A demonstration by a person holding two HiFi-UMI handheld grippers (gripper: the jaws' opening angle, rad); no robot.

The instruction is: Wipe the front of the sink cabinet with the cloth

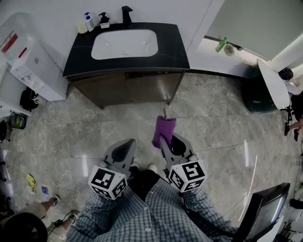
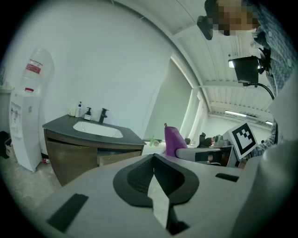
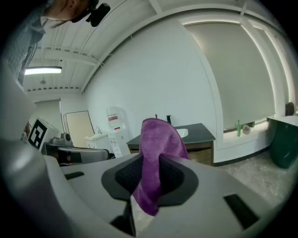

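Observation:
The sink cabinet [image 1: 127, 87] has a brown wood front under a black top with a white basin [image 1: 124, 44]; it also shows in the left gripper view as the cabinet [image 2: 74, 155] and, far off, in the right gripper view [image 3: 200, 151]. A purple cloth [image 1: 164, 131] stands up from my right gripper [image 1: 166, 142], which is shut on it; the cloth [image 3: 156, 162] fills the middle of the right gripper view. My left gripper [image 1: 124, 150] is shut with nothing in it, beside the right one. Both are held over the floor, well short of the cabinet.
A white water dispenser [image 1: 28, 61] stands left of the cabinet. Soap bottles [image 1: 94, 21] and a black tap [image 1: 126, 14] sit on the countertop. A dark green bin [image 1: 258, 94] is at the right. Small litter [image 1: 31, 181] lies on the marble floor.

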